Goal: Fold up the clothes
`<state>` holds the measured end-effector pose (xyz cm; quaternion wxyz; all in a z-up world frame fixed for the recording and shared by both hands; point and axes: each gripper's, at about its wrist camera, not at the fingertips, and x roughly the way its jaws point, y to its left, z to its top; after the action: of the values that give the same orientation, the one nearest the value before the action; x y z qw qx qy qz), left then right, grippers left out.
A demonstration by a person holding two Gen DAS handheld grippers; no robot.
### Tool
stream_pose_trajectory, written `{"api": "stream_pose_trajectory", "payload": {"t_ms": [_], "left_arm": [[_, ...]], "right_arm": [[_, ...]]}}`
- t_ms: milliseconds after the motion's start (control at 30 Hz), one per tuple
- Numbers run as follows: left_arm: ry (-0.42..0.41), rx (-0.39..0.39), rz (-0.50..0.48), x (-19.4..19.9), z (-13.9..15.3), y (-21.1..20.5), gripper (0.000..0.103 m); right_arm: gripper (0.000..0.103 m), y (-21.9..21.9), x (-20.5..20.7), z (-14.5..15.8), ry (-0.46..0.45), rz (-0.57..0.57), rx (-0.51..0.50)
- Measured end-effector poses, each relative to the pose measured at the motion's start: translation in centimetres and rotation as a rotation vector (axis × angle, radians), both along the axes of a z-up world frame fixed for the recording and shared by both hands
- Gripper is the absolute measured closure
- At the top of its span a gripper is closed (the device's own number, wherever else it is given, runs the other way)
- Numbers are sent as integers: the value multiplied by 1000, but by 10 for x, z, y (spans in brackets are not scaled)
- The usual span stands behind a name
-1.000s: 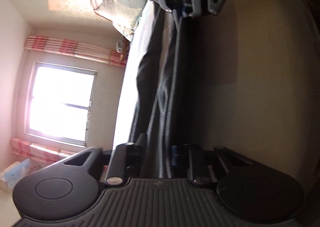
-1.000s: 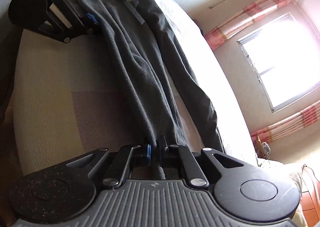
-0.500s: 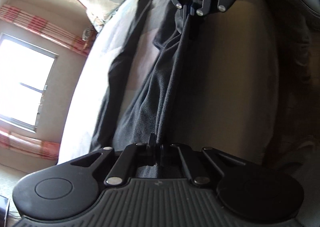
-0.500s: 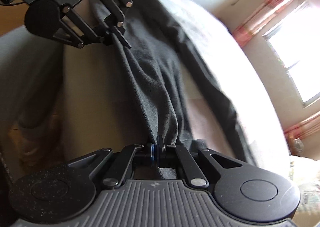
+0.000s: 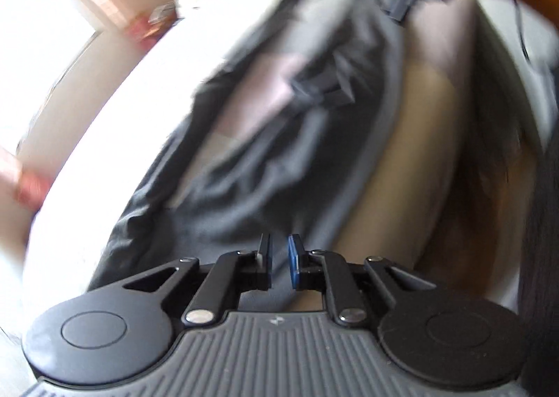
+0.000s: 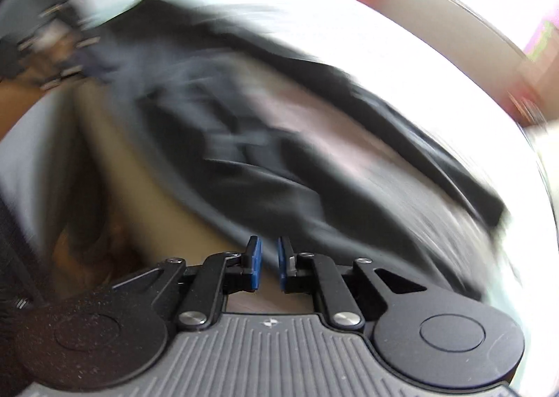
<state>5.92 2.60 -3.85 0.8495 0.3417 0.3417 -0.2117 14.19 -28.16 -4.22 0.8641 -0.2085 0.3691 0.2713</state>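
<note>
Both claws are opening: the left gripper (image 5: 278,262) and the right gripper (image 6: 269,264) are showing a narrow gap with nothing between the pads. The dark garment (image 5: 279,138) is lying on the bed (image 5: 115,110). Next, I judge, regrip its edges evenly with the 2 claws.

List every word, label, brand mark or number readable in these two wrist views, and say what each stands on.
No readable text in either view.
Left gripper body: a small embossed mark, a symbol only, no letters.
Right gripper body: the same kind of mark, no letters.
Dark garment: blurred by motion; no label or print can be made out.
Bed: washed out and blurred; nothing legible.
</note>
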Motion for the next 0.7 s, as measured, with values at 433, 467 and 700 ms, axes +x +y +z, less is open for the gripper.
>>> {"api": "stream_pose_trajectory", "payload": {"t_ms": [433, 467, 700], "left_arm": [[201, -387, 182, 84, 0, -26, 85], [204, -396, 190, 86, -4, -30, 85], [212, -486, 216, 84, -9, -50, 75]], "right_arm": [[53, -234, 48, -64, 301, -830, 850], [53, -239, 49, -71, 320, -843, 881], [55, -254, 62, -90, 287, -830, 1070]]}}
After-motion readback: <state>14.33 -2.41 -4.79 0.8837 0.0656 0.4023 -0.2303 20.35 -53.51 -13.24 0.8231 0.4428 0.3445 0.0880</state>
